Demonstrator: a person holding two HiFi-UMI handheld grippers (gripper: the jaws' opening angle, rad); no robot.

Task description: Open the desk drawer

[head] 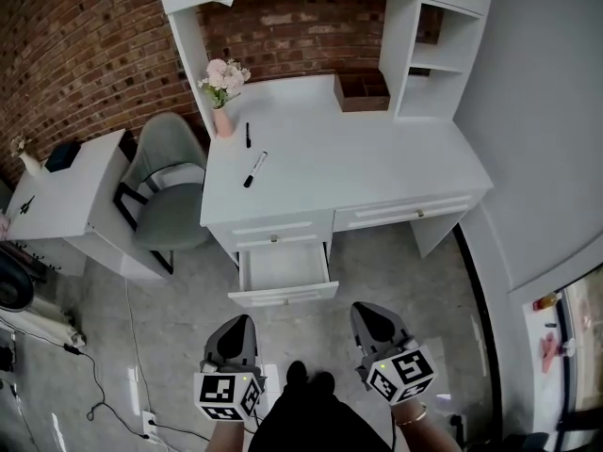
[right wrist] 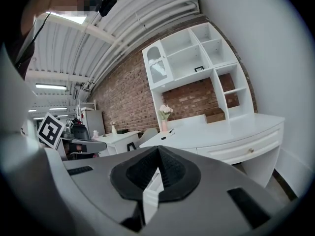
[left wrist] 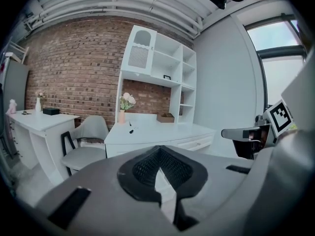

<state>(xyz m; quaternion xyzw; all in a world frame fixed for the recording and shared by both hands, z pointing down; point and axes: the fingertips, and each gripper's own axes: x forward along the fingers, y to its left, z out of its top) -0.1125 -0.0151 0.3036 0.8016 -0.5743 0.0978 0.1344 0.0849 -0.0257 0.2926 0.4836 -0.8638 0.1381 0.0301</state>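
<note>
Left claw clenched, empty. Right claw clenched too, nothing between its jaws. White lower desk drawer stands pulled open under the white bench, ahead of both claws and nearer the left. Neither claw touches it.

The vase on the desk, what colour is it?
Pale pink; the vase shows best in the head view.

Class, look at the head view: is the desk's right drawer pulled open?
No: the right drawer sits flush; the lower left drawer stands open.
</note>
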